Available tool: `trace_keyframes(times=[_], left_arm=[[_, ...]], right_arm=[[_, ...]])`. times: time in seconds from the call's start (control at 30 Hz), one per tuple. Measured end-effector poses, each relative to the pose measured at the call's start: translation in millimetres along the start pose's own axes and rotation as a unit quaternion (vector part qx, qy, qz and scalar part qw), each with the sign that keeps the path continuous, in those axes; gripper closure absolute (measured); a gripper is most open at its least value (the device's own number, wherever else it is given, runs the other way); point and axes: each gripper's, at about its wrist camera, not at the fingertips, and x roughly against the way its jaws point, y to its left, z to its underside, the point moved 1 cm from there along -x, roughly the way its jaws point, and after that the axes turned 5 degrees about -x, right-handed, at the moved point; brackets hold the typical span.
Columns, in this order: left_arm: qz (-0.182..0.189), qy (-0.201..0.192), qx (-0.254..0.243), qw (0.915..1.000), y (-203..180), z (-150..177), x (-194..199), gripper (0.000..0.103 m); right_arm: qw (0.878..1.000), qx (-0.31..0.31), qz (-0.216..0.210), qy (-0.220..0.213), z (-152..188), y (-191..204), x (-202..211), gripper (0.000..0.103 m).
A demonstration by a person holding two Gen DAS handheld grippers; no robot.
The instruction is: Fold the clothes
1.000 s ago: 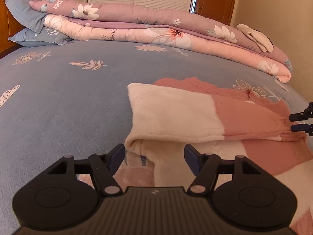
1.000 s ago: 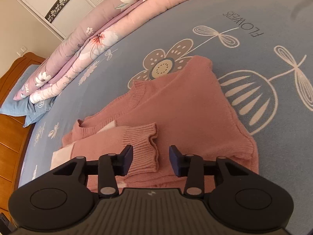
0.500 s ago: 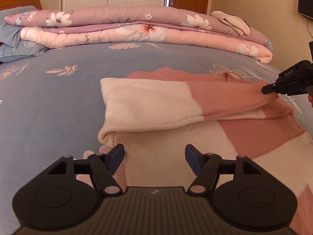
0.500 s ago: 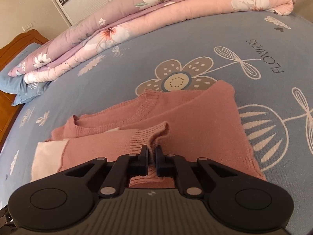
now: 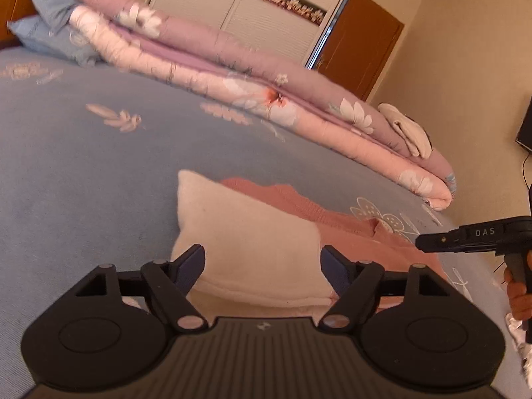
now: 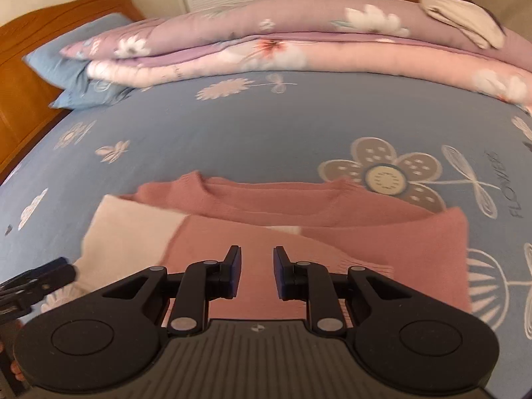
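A: Right gripper [image 6: 256, 271]: jaws parted, nothing between them. Half a second ago they were pressed together on the ribbed cuff of the pink sleeve [image 6: 266, 259]; that grip has been released, and the sleeve now lies flat across the chest of the sweater [image 6: 382, 229].

B: Left gripper [image 5: 262, 267]?

A: Jaws spread wide, as in the earlier views, and empty. It hovers just over the cream upper part of the same sleeve [image 5: 246, 232], close to where the sleeve turns back at the sweater's left edge. The view has tilted and blurred since the previous frame, so the tool is in motion.

B: Consequence for the task?

A: Judged from the lie of the cloth: one sleeve fold is laid and let go. The sweater sits on the blue bedsheet [image 6: 249, 126], near the front edge of the bed and well apart from the rolled quilt [image 6: 299, 50] at the far side. Whether the other sleeve is already tucked cannot be determined; the body hides it.

B: Orientation?

A: Neckline [image 6: 272, 189] points away from the person, toward the quilt; the hem is under the tools, out of view. The body's long axis therefore runs front to back. The folded sleeve's long axis runs crosswise, left to right, cream end at the left, cuff toward the right.
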Motion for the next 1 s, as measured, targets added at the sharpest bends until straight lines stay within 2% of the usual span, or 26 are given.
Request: trace_keyframes(times=[0.07,0.3,0.43,0.53,0.63,0.7,1.0], left_arm=[[-0.014,0.021,-0.005,0.9997,5,6,-8,0.027],[-0.030,0.013,-0.059,0.9977,-21,17,24,0.027],[-0.043,0.060,-0.068,0.9950,-21,21,20,0.024],[-0.035,0.069,-0.056,0.9955,-14,23,18,0.024],[-0.025,0.073,-0.042,0.9961,-6,26,16,0.023],[-0.018,0.077,-0.031,0.9964,-3,25,17,0.017],[-0.027,0.098,-0.069,0.9924,-14,26,14,0.013]], right_arm=[[0.999,0.031,-0.026,0.015,-2,35,-15,0.079],[0.987,0.131,-0.069,0.058,-2,140,-82,0.082],[0.976,0.191,-0.067,0.082,5,184,-117,0.083],[0.970,0.217,-0.047,0.098,13,201,-143,0.082],[0.967,0.229,-0.042,0.103,10,206,-142,0.080],[0.966,0.232,-0.038,0.104,6,209,-143,0.081],[0.966,0.237,-0.016,0.098,-15,218,-164,0.079]])
